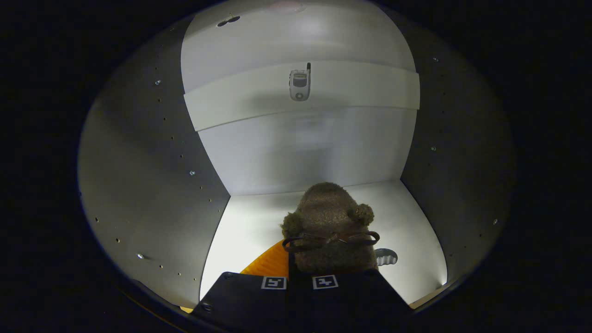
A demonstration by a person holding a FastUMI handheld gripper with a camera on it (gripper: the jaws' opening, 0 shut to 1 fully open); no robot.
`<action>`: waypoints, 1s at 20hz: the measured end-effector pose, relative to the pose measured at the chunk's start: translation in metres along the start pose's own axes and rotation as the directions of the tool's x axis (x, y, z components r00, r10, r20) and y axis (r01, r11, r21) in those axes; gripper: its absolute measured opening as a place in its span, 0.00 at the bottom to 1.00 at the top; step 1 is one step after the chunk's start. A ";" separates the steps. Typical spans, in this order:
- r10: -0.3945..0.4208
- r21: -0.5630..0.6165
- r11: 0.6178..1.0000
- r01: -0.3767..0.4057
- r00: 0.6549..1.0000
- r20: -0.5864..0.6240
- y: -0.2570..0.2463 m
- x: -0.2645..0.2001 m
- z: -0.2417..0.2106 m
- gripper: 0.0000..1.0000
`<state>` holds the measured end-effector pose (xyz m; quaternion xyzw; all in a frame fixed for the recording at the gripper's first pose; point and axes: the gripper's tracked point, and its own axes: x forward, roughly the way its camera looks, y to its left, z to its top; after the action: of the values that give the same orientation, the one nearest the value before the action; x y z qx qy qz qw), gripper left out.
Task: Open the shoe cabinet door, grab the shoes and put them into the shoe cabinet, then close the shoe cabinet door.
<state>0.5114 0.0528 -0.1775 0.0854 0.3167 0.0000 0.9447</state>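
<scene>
One fuzzy brown shoe (pixel 330 226) is hanging pinched between the closed fingers (pixel 299 282), carried inside the shoe cabinet (pixel 138 175) above its floor, likely for setting down; a phone-like object (pixel 299 84) is sitting on the shelf beyond.

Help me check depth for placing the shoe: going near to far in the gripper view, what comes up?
Gripper shut on the fuzzy brown slipper → cabinet floor → back wall → shelf with a small phone.

Fuzzy plush slipper (pixel 329 217) with ribbed orange sole, on the cabinet's (pixel 296 152) smooth matt panels.
</scene>
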 end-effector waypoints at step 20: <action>0.081 -0.065 0.996 -0.067 0.962 0.259 0.017 -0.160 0.008 0.98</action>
<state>0.3891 0.0601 -0.0723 0.0701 0.1859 0.0329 0.9795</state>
